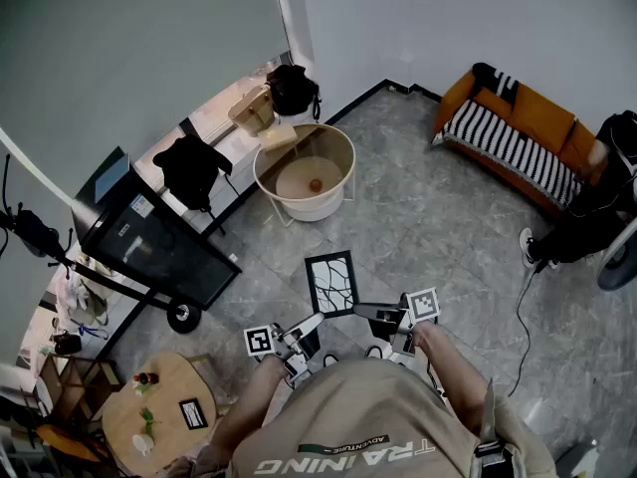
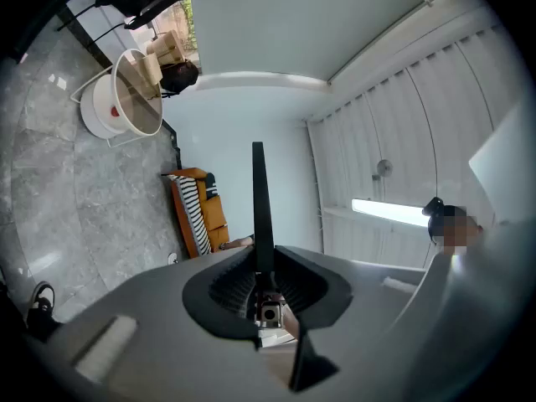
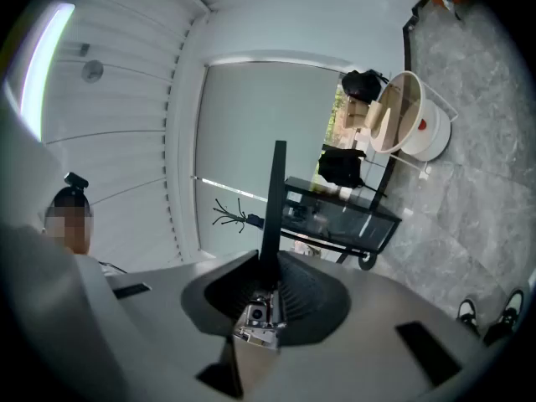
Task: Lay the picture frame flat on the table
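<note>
A black picture frame (image 1: 331,283) is held in the air, on the person's side of the round white tub (image 1: 311,209). The jaws of the left gripper (image 1: 317,320) and right gripper (image 1: 360,310) are clamped on its lower edge. It looks stiff, light and probably breakable, so the rigid border is the safest hold.

**Layout as found**

Picture frame (image 1: 330,284) sits between the left gripper (image 1: 314,322) and right gripper (image 1: 360,311), ahead of the person. Beyond it stands a round tub (image 1: 346,152) with a ball (image 1: 316,184) inside. Trolley (image 1: 149,247) to the left, sofa (image 1: 518,132) far right, small round table (image 1: 174,376) near left
</note>
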`<act>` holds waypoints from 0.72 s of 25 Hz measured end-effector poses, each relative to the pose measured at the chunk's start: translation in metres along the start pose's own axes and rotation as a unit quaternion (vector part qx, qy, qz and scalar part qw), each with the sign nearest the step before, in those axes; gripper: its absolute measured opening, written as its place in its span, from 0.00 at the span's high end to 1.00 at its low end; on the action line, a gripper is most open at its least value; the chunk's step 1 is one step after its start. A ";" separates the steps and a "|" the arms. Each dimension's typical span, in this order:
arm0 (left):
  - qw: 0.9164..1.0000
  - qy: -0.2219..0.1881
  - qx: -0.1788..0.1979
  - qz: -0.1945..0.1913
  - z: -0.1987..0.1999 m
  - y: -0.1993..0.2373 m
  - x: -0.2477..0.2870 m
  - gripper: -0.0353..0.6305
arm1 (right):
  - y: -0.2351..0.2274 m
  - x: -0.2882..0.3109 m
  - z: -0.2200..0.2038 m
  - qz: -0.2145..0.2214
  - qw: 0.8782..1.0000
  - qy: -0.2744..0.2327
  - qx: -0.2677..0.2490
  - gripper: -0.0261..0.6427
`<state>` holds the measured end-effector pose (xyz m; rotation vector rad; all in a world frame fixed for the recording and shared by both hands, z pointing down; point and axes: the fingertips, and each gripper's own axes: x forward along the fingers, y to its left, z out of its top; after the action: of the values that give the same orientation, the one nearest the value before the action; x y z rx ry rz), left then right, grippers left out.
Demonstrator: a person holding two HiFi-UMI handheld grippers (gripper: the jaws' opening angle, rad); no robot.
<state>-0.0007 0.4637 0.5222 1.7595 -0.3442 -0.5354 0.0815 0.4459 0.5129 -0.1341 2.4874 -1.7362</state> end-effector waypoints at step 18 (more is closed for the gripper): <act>0.999 0.006 -0.031 -0.005 0.025 0.003 -0.013 0.84 | -0.006 0.034 0.011 0.009 1.000 -0.005 0.012 0.86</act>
<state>-0.0249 0.4489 0.5230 1.7040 -0.3067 -0.5378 0.0496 0.4293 0.5139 -0.1171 2.4522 -1.7529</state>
